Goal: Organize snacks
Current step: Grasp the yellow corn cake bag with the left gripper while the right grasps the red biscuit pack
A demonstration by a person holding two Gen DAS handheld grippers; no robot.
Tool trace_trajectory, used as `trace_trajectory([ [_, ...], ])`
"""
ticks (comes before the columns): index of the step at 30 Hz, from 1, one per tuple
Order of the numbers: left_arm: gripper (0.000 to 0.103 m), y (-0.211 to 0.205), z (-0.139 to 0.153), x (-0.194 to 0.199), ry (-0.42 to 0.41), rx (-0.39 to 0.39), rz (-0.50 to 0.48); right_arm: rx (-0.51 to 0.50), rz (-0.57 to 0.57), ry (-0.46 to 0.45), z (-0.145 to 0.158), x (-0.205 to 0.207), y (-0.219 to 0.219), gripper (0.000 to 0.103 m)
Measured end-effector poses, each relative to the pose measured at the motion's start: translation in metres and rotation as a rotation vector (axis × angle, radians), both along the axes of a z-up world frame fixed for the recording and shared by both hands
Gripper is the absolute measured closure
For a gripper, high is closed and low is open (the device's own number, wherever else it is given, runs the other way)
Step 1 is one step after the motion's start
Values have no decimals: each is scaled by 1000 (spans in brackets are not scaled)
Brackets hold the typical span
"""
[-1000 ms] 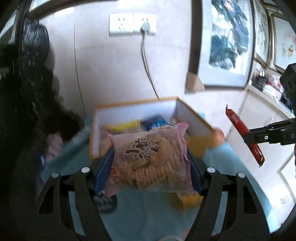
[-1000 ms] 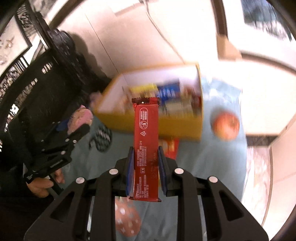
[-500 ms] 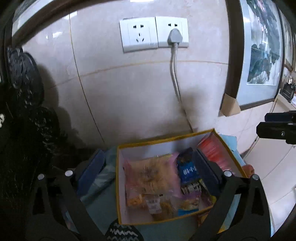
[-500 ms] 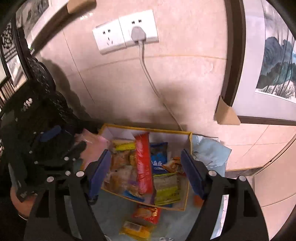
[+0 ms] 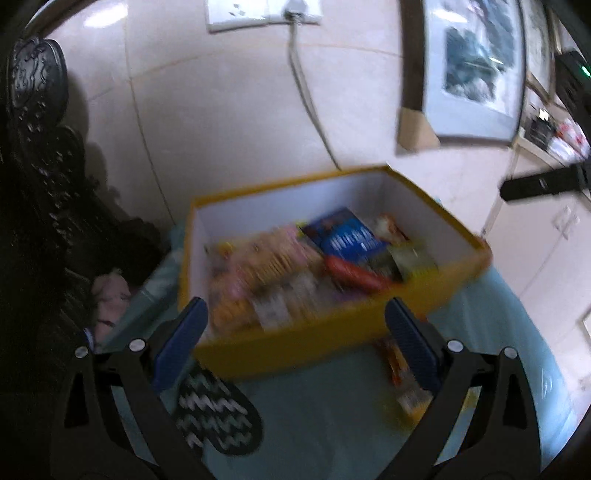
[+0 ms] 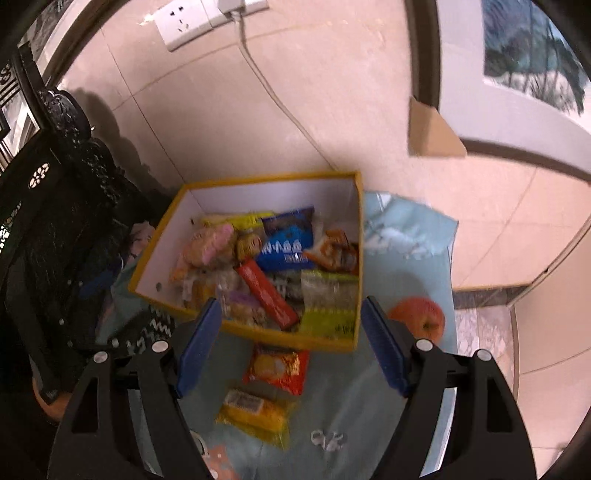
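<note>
Right wrist only: apple (image 6: 417, 317) beside box (image 6: 255, 332)

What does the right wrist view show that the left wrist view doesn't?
Only the right wrist view: an apple on the cloth beside the box, and the right gripper, open and empty. It alone shows clearly the red packet and yellow packet lying loose in front of the box.

Only the left wrist view: the left gripper, open and empty, and shelves at far right.

Both: the yellow box full of snacks, with the red bar and blue packet inside, the zigzag pouch, and the wall socket.
</note>
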State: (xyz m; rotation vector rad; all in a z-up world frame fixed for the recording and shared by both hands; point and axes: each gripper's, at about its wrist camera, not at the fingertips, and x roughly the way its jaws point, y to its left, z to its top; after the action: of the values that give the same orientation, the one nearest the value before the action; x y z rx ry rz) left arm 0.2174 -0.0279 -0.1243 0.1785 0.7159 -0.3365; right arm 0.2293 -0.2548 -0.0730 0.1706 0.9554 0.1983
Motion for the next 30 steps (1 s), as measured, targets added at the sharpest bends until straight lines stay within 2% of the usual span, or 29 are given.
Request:
trace_trajectory([
  [7, 5, -35, -54, -52, 65, 43, -189, -7, 14, 100, -50, -23, 13, 25],
  [11, 5, -56, -77, -67, 58, 62, -262, -2, 18, 183, -82, -21, 24, 25],
  [17, 5, -76, -106, -63, 44, 53, -296, 2, 36, 265, -111, -1, 37, 23],
  [22, 2, -82, -128, -52, 68, 41, -280, 20, 35, 326, -134, 14, 41, 20],
  [25, 2, -85, -140, -45, 150, 34, -289, 39, 58, 347, -144, 19, 50, 20],
  [27, 3, -84, -148, -41, 206, 38, -295, 16, 80, 352, -150, 23, 59, 20],
  [30, 7, -77, -150, -41, 222, 27, -282, -14, 77, 365, -159, 32, 70, 19],
])
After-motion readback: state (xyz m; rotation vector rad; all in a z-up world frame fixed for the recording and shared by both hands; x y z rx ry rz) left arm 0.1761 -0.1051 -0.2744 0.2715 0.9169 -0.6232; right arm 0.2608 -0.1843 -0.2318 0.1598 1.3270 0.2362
